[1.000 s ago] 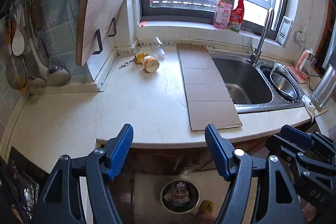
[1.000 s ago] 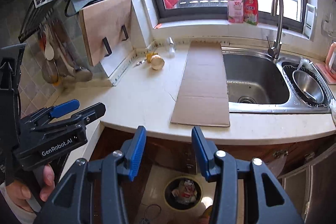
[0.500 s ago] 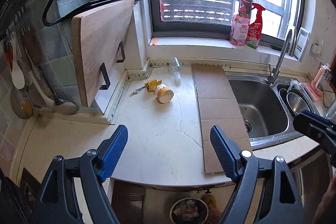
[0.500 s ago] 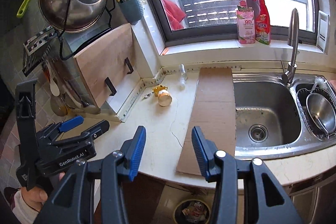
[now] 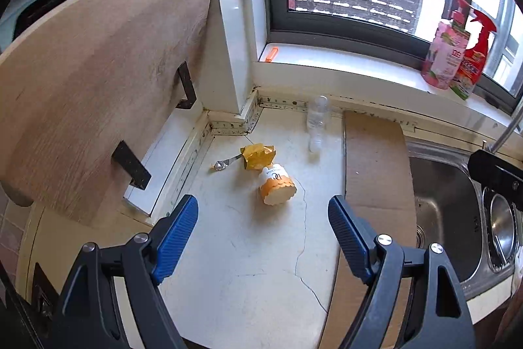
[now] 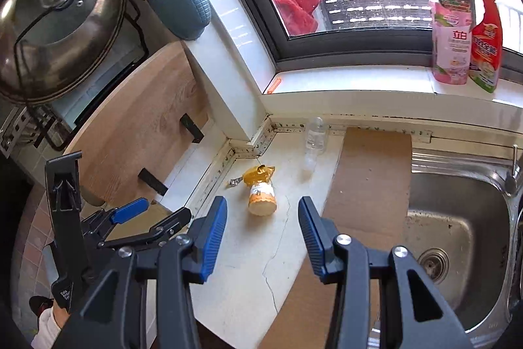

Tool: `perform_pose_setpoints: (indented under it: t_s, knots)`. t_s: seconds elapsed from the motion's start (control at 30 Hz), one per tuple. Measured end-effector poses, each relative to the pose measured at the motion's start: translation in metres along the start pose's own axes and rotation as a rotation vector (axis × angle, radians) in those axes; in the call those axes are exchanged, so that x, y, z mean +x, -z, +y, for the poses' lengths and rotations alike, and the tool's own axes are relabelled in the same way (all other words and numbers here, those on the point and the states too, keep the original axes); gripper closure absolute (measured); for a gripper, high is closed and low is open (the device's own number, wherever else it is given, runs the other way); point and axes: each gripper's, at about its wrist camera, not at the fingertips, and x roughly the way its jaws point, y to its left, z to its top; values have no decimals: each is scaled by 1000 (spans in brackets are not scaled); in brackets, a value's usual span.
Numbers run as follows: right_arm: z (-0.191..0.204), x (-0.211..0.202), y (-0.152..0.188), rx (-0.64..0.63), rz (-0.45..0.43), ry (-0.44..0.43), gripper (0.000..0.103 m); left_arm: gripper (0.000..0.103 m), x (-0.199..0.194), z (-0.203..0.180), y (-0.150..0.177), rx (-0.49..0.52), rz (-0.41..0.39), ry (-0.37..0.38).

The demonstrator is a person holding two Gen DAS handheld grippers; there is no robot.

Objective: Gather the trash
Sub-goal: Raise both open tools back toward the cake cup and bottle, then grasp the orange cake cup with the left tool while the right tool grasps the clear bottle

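- My left gripper (image 5: 263, 234) hangs over the countertop (image 5: 248, 254) with its blue pads spread wide and nothing between them.
- My right gripper (image 6: 262, 234) sits just to its right, jaws partly apart and empty too.
- Straight ahead of both tools, past the fingertips and untouched, an orange-and-white cup (image 5: 277, 184) lies on its side, open end toward me.
- Just behind the cup, touching it, is a crumpled yellow wrapper (image 5: 256, 154), with a small metal spoon (image 5: 225, 163) poking out to its left.
- Farther ahead and slightly right, a clear plastic bottle (image 5: 317, 123) lies near the back wall.
- A flat cardboard sheet (image 5: 376, 165) runs along the counter under my right fingertip, beside the steel sink (image 6: 457, 237).
- A wooden cutting board (image 5: 98, 80) leans to my left.
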Motion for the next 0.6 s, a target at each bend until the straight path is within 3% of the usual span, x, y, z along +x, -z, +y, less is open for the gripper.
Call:
perform_pose_setpoints:
  t_s: [0.23, 0.43, 0.6]
  knots:
    - [-43, 92, -58, 19, 81, -14, 56, 23, 95, -5, -41, -51, 124, -44]
    - [-81, 170, -63, 76, 174, -7, 56, 23, 185, -3, -35, -151, 278, -21]
    - [-102, 219, -58, 103, 229, -12, 56, 23, 227, -5, -22, -188, 351, -36]
